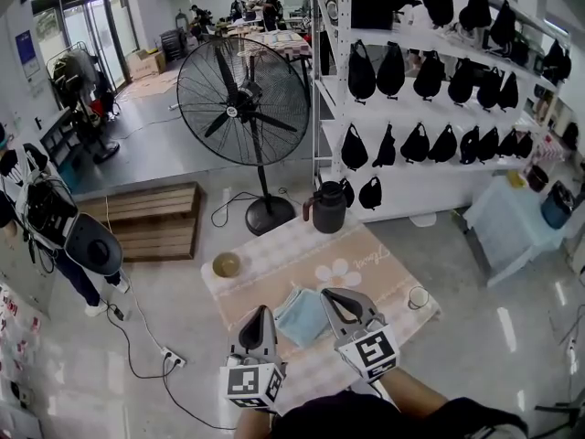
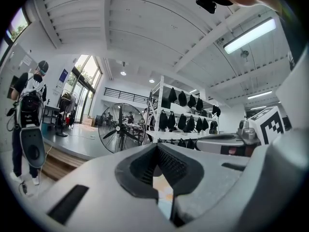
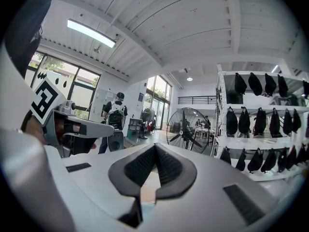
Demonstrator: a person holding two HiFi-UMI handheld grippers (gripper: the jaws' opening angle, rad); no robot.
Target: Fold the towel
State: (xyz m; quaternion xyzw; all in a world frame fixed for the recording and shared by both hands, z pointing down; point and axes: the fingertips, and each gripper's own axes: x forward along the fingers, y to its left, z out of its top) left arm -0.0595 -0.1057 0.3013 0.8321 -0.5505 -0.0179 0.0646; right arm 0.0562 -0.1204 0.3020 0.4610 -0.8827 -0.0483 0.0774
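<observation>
A light blue towel (image 1: 300, 316) lies in a rough square on the low table (image 1: 366, 263), which has a beige checked cloth. My left gripper (image 1: 262, 312) hovers at the towel's left edge and my right gripper (image 1: 332, 294) at its right edge. Both point level, away from me, and hide the towel's edges. In the left gripper view the left gripper (image 2: 157, 147) has its jaws closed together with nothing between them. The right gripper (image 3: 154, 147) in the right gripper view is likewise shut and empty. Only slivers of the table show under the jaws in those two views.
A small bowl (image 1: 226, 264) sits at the table's left end, a glass cup (image 1: 419, 297) at its right end and a black jug (image 1: 328, 207) at its far edge. Beyond stand a large floor fan (image 1: 243, 103), a wooden pallet (image 1: 151, 219) and shelves of black bags (image 1: 430, 71). A person (image 1: 55, 222) stands at left.
</observation>
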